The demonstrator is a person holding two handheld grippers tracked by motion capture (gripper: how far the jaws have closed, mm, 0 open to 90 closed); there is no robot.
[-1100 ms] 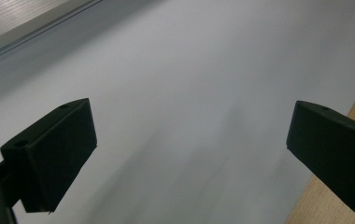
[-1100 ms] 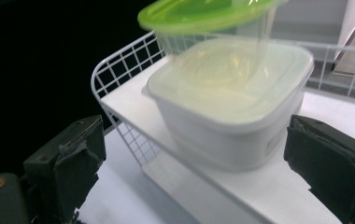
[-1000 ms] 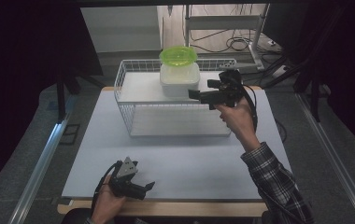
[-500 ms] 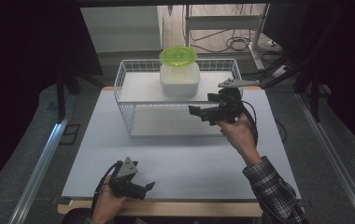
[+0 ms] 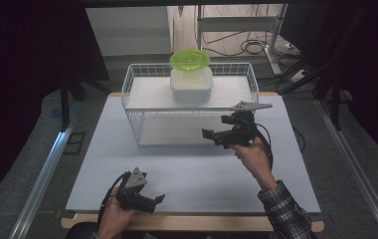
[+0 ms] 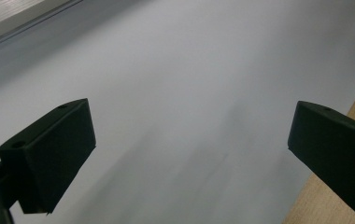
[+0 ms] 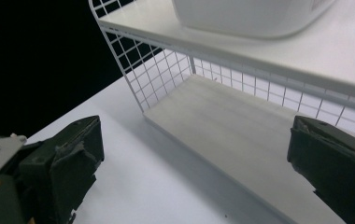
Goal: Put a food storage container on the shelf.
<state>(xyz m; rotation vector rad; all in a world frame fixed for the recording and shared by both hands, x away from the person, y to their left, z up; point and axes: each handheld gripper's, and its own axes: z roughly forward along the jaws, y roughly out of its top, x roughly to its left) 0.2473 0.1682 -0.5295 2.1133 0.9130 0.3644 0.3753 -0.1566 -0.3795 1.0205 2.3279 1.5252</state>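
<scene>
A white wire rack (image 5: 135,122) with two shelves stands at the back middle of the table. On its upper shelf sits a white tub (image 5: 191,85), and a green bowl (image 5: 190,59) rests on top of the tub. My right gripper (image 5: 212,137) hovers open just in front of the rack's right part, jaws pointing left, nothing between them. In the right gripper view the gripper (image 7: 194,149) faces the bare lower shelf (image 7: 241,135), with the tub (image 7: 250,16) above. My left gripper (image 5: 155,203) rests open near the front edge, low over the mat (image 6: 189,70).
A white mat (image 5: 187,169) covers the tabletop, with a wooden strip (image 5: 197,223) along the front edge. Metal rails (image 5: 40,174) run along both sides of the table. Cables and a frame (image 5: 256,45) lie on the floor behind the rack.
My right gripper has dropped from beside the tub at upper-shelf height and drawn back toward the person, to the front of the lower shelf. The left gripper has stayed put.
</scene>
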